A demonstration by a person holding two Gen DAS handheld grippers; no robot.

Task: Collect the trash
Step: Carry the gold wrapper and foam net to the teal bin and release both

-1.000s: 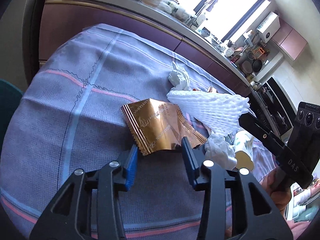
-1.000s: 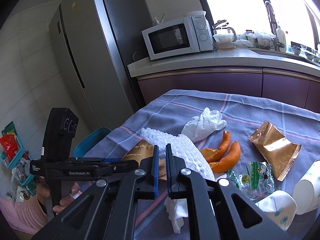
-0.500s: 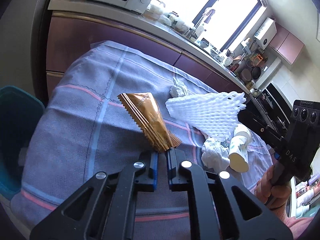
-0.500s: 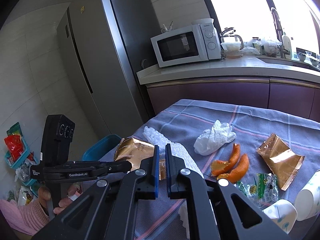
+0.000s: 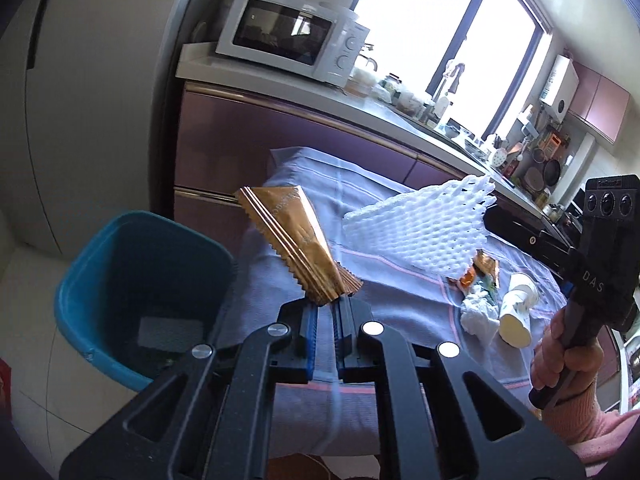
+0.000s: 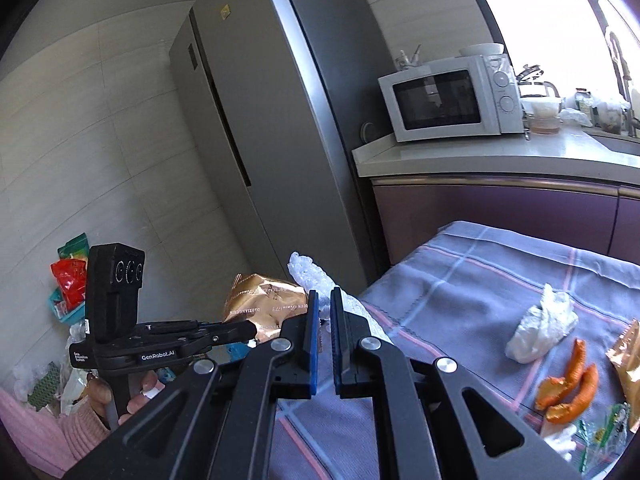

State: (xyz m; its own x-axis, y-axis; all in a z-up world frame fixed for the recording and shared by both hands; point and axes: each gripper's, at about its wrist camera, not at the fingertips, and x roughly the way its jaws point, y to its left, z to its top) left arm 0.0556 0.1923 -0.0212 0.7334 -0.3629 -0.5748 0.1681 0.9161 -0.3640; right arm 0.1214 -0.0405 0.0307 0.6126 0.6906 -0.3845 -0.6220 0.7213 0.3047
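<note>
Left gripper (image 5: 327, 303) pinches a gold wrapper (image 5: 292, 236) at frame centre beside the bin (image 5: 100, 280) lower left; right gripper (image 6: 323, 304) clamps white foam net (image 6: 316, 280).

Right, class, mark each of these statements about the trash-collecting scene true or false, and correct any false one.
1. The left gripper is shut on the gold wrapper. True.
2. The right gripper holds an orange peel. False: it grips the white foam net; the orange peels lie on the tablecloth.
3. The blue bin stands on the floor beside the table. True.
4. The paper cup stands upright. False: it lies on its side.
5. The microwave sits on the countertop. True.
</note>
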